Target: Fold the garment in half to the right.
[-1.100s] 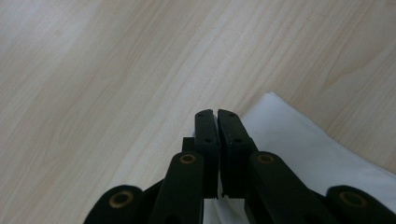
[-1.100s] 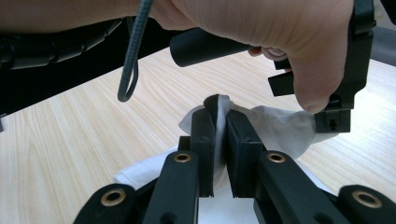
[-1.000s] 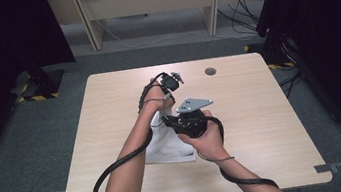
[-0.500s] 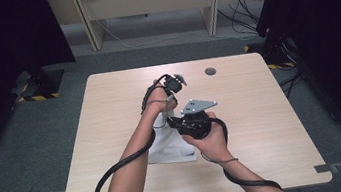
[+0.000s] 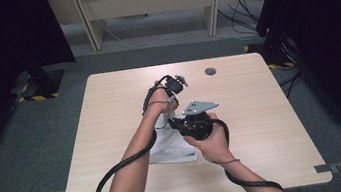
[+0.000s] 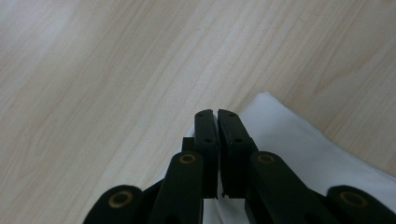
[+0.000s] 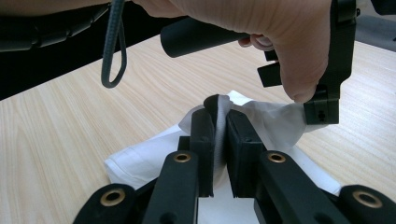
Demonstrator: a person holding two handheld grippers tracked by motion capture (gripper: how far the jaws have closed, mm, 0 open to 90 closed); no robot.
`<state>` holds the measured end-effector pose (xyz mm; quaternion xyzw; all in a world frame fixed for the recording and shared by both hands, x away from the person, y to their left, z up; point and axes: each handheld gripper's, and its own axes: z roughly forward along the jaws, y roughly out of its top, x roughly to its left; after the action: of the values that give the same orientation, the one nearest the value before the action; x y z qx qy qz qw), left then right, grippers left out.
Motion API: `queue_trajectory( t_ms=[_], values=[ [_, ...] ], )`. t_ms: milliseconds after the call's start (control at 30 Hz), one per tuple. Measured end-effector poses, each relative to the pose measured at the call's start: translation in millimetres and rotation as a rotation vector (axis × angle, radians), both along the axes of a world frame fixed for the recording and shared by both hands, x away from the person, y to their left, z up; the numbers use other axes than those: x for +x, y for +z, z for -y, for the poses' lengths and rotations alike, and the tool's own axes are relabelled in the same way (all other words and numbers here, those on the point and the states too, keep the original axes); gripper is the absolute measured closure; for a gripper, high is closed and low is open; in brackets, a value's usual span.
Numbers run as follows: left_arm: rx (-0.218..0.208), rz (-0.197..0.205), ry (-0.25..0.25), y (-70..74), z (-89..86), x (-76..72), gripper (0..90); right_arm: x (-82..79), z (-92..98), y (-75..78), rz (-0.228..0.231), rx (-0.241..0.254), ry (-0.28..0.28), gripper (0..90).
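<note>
On the table, near its middle, lies a white cloth. Right hand-held gripper is clamped on a raised fold of it. Left hand-held gripper, jaws closed, pinches the cloth's far edge just beyond.

cloth on table, near edge, under both hand-held grippers

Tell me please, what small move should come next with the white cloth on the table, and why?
Probably both hands should draw the lifted edge of the white fabric cloth across and lay it down as a fold. The right gripper is shut on that edge, the left gripper pinches it beside, and the rest lies flat on the light wooden table.
</note>
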<state>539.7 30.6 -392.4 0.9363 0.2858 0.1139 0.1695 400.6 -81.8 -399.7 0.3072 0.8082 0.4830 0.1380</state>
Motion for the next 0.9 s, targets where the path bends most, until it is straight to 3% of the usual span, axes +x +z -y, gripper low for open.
queue_trajectory(
  t_ms=[900],
  values=[
    [0.001,-0.018,-0.006,-11.5,8.1,0.2,86.0,-1.9,7.8,-11.9,-0.017,-0.013,-0.010,82.5]
  ],
)
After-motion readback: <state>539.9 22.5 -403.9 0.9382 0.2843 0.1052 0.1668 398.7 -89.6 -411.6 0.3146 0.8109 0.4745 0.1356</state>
